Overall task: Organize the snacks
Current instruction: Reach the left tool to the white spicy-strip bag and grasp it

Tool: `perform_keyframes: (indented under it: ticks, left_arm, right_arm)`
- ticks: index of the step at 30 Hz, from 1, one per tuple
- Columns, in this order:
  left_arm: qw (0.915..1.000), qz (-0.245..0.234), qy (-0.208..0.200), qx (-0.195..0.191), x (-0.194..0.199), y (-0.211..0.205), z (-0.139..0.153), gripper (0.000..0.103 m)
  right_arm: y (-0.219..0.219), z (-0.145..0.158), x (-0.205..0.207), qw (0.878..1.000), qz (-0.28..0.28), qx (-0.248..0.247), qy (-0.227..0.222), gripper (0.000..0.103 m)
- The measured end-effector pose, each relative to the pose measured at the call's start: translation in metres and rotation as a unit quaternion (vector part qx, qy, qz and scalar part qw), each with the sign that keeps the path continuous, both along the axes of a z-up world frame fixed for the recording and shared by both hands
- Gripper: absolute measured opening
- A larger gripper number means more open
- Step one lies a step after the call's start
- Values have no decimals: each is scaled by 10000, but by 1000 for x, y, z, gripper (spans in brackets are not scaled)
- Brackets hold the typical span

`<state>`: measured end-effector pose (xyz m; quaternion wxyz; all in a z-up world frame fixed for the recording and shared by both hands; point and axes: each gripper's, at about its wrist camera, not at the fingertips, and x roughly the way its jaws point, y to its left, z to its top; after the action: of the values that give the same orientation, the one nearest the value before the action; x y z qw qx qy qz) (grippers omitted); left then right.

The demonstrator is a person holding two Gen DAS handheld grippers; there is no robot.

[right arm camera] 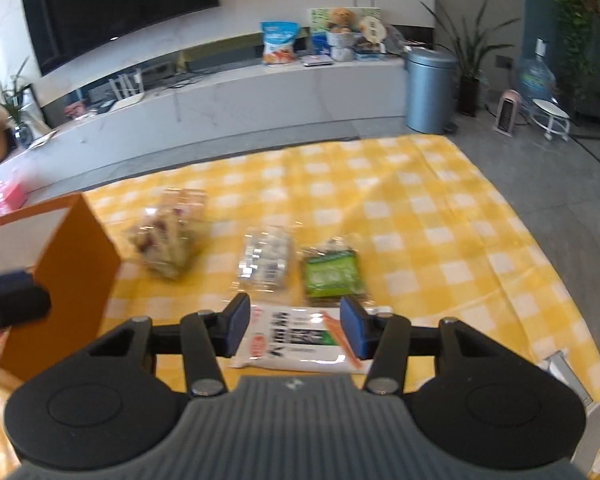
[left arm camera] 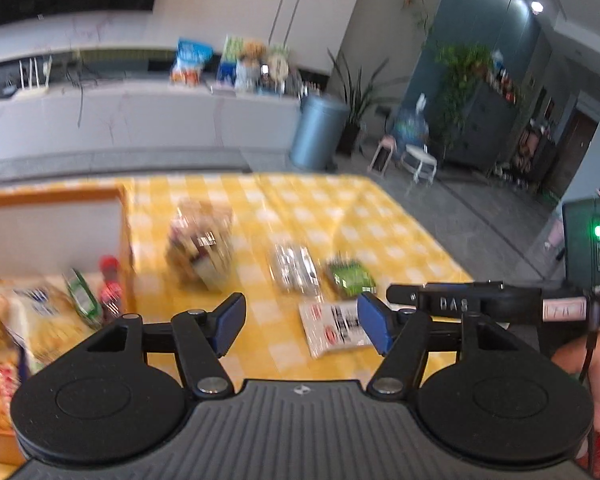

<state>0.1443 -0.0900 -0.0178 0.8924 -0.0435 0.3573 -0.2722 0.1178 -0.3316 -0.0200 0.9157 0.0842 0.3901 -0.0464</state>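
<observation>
Several snacks lie on the yellow checked tablecloth (right arm camera: 440,216): a clear bag of mixed sweets (right arm camera: 168,236) (left arm camera: 202,246), a clear wrapped pack (right arm camera: 264,260) (left arm camera: 296,266), a green packet (right arm camera: 332,274) (left arm camera: 350,276) and a white packet with black and red print (right arm camera: 296,338) (left arm camera: 336,326). My right gripper (right arm camera: 296,326) is open, its blue pads on either side of the white packet, above it. My left gripper (left arm camera: 302,326) is open and empty, just right of an orange box (left arm camera: 56,216) (right arm camera: 72,272) that holds several snacks (left arm camera: 40,316).
The right gripper's body (left arm camera: 472,304) shows at the right in the left wrist view. Beyond the table are a long white TV bench (right arm camera: 220,100), a blue bin (right arm camera: 430,88), plants and a small stool (right arm camera: 552,118). The table's edge runs along the right.
</observation>
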Motion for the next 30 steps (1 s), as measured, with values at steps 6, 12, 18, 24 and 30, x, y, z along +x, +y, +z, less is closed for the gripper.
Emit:
perform_keyframes:
  ticks: [6,12,18,24,30]
  left_arm:
    - [9990,-267,252,265,13,-26,-39,75]
    - [9959,-519,713,216,32,-49,-76,59]
    - [9934,-366,1083,138,45,-62,-96,54]
    - [9930,-177,1144,226,44,-56,-95,50]
    - [9919,-4,1258,187,36,-35,-90,50]
  right_arm:
    - [-26,-29,19,9974,-228,476,488,50]
    - [-46,-48,31,9948,-498,314,834,50]
    - [-55,-64,37,9917,-507,459,1091,38]
    - [-40,-70,41,9894,-105,618,1307,12]
    - [-21,-69,39,9866,371,808,1368,4]
